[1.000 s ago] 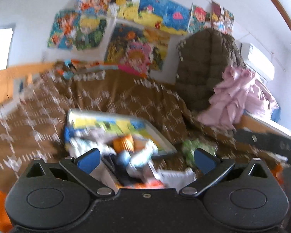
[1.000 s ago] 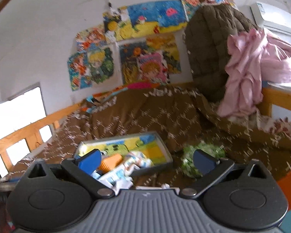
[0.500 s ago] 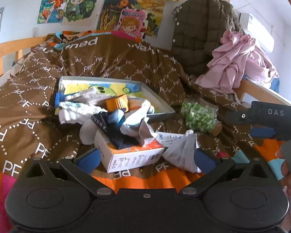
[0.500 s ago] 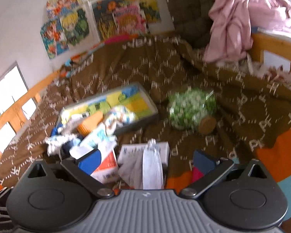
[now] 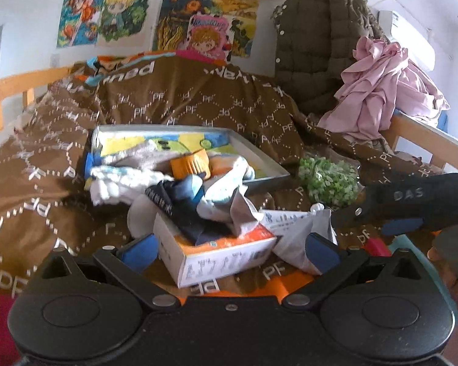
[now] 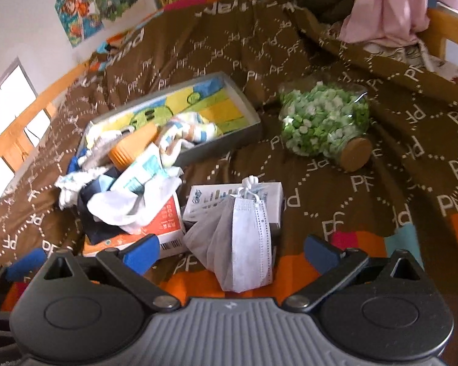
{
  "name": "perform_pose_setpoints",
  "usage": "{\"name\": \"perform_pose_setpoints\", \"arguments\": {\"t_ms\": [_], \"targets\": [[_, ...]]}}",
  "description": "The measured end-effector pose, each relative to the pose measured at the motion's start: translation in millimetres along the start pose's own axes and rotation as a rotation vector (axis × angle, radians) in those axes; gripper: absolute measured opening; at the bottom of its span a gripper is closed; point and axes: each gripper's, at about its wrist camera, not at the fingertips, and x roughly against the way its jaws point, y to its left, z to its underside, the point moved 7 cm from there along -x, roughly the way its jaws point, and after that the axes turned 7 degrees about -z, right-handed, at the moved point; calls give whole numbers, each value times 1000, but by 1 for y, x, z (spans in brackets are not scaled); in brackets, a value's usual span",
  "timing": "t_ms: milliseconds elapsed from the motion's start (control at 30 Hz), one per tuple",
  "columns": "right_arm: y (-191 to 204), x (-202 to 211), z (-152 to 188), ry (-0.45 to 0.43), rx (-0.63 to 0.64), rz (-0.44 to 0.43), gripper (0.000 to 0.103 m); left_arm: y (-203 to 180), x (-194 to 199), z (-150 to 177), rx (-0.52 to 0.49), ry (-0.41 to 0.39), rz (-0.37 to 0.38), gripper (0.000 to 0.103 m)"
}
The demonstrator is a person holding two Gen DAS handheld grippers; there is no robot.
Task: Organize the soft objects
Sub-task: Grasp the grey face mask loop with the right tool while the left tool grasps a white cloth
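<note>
Right tongs (image 6: 230, 251) spread wide, empty, poised just short of the folded face masks (image 6: 242, 244) draped off the front of a small white box (image 6: 238, 199) on the bed. Left tongs (image 5: 229, 248) likewise gaping and holding nothing, straddling the near corner of the orange-and-white carton (image 5: 219, 251) stuffed with dark and white socks (image 5: 198, 204). Further out, a grey tray (image 6: 229, 140) with a cartoon-printed bottom, holding an orange-capped bottle (image 6: 134, 146) and a striped sock (image 6: 192, 129); spilling from its near end toward the carton, more crumpled white cloth (image 5: 119, 184). Off to the right, a jar of green bits (image 6: 323, 125) lying on its side, cork toward the camera, well apart from the pile. Likely step in hand: picking up the masks with the right tongs. Best done by coming down low over the middle of the stack, closing on both the grey and the white layers together rather than on a loose edge, and lifting straight up to free the ear loops knotted on top of the box without dragging it. Worth keeping the left tongs clear of the carton, or resting lightly on it to steady the pile. Brown quilt (image 6: 397, 152) soft underneath, so pressing down likely to sink rather than pinch.
</note>
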Motion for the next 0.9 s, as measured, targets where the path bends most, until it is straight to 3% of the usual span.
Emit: {"name": "perform_pose_setpoints", "arguments": {"t_ms": [233, 400, 600, 900], "targets": [[0, -16, -12, 33, 61, 13, 102, -3, -19, -2, -64, -49, -14, 102], [-9, -32, -12, 93, -10, -11, 102, -2, -31, -4, -93, -87, -25, 101], [-28, -44, -6, 141, -179, -55, 97, -8, -39, -8, -132, -150, 16, 88], [-21, -55, -4, 160, -143, -46, 81, -25, -57, 0, -214, -150, 82, 66]]}}
